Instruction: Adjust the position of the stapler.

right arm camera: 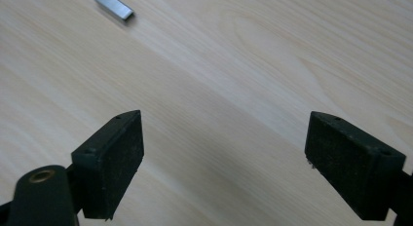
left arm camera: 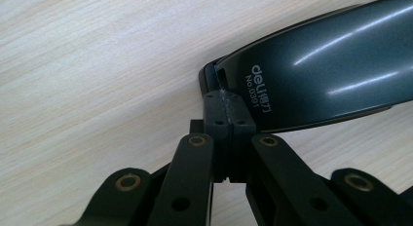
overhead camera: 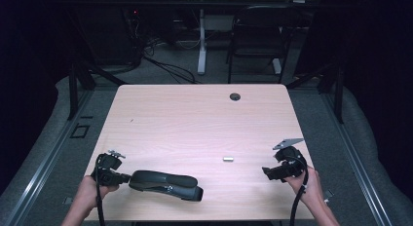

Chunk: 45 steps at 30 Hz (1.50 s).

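Observation:
A dark grey stapler [overhead camera: 165,183] lies flat near the table's front edge at the left; its lid [left arm camera: 321,75] carries white lettering. My left gripper [overhead camera: 127,177] is shut, and in the left gripper view its closed tips [left arm camera: 228,104] rest against the stapler's rear end; I cannot tell whether they pinch any part of it. A small silver strip of staples [overhead camera: 228,159] lies on the wood right of the stapler, apart from it. My right gripper [overhead camera: 268,173] hovers low at the front right, open, with bare table between its pads [right arm camera: 113,162]; the staple strip [right arm camera: 114,5] lies ahead of it.
The light wooden table [overhead camera: 195,119] has a round cable hole [overhead camera: 235,96] near its far edge. Beyond it stand a black chair [overhead camera: 258,36], a white desk leg [overhead camera: 201,46] and floor cables [overhead camera: 165,65]. Grey floor surrounds the table.

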{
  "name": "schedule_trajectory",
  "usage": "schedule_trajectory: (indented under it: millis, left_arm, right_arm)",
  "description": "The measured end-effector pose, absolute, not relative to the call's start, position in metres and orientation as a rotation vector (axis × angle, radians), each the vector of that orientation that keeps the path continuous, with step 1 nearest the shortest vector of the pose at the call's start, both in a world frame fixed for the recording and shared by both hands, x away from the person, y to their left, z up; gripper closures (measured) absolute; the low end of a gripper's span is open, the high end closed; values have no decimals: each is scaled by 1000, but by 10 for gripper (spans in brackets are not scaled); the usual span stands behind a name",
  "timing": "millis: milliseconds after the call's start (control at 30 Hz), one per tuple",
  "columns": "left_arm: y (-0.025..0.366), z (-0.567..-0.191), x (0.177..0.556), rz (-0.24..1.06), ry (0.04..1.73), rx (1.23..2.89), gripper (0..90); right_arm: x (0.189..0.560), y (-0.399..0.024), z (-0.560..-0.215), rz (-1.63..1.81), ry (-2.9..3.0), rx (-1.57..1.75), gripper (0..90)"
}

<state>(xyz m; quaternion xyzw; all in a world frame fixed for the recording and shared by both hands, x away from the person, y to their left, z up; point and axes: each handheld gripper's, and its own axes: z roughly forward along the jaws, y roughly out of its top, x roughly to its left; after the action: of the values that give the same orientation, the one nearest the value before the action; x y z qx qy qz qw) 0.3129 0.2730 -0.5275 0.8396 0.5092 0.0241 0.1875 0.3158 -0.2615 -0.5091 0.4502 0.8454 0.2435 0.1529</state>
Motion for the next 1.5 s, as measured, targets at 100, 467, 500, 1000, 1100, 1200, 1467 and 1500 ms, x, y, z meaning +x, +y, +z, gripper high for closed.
schedule_trajectory:
  millis: [100, 467, 500, 1000, 1100, 1200, 1467, 1500]
  left_arm:
    - [271, -528, 313, 60, 1427, 2362, 900]
    - [262, -528, 313, 41, 1391, 2364, 900]
    - [261, -528, 313, 41, 1388, 2362, 900]
    - [243, -528, 314, 49, 1352, 2383, 900]
    - [241, -528, 315, 50, 1347, 2383, 900]
    - [239, -528, 314, 53, 1342, 2389, 900]
    - [235, -530, 315, 48, 1332, 2388, 900]
    - [234, -530, 315, 46, 1336, 2390, 900]
  right_arm:
    - [312, -249, -506, 732, 2471, 1244, 139]
    - [296, -205, -495, 915, 2602, 1136, 143]
    - [293, -195, -494, 939, 2617, 1100, 144]
    - [269, -124, -488, 1082, 2731, 826, 200]
    - [268, -115, -488, 1093, 2743, 797, 282]
    - [266, -107, -490, 1081, 2754, 774, 388]
    - [263, -97, -490, 1039, 2736, 673, 556]
    - [264, -97, -490, 1030, 2727, 671, 554]
